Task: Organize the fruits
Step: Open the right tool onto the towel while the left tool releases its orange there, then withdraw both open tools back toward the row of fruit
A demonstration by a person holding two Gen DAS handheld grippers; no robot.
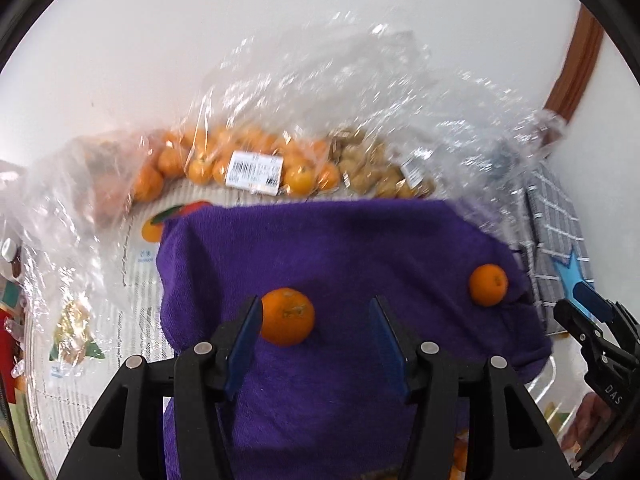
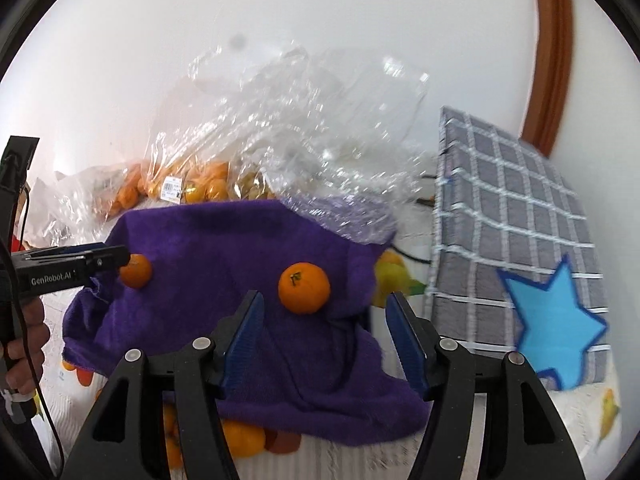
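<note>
Two tangerines lie on a purple towel (image 1: 340, 248). In the left wrist view one tangerine (image 1: 287, 316) sits just ahead of my left gripper (image 1: 316, 312), close by its left pad, with the right pad well apart from it. The jaws stand open. The other tangerine (image 1: 488, 284) lies further right near the towel's edge, with my right gripper (image 1: 576, 304) beside it. In the right wrist view that tangerine (image 2: 304, 288) rests just beyond my right gripper (image 2: 326, 304), whose open jaws do not touch it. My left gripper (image 2: 120, 258) reaches to the first tangerine (image 2: 137, 271).
Clear plastic bags of tangerines (image 1: 240, 164) and a bag of brownish lumps (image 1: 372, 172) lie at the back against the white wall. A grey checked cloth with a blue star (image 2: 520, 220) stands on the right. More orange fruit (image 2: 240, 440) shows under the towel's near edge.
</note>
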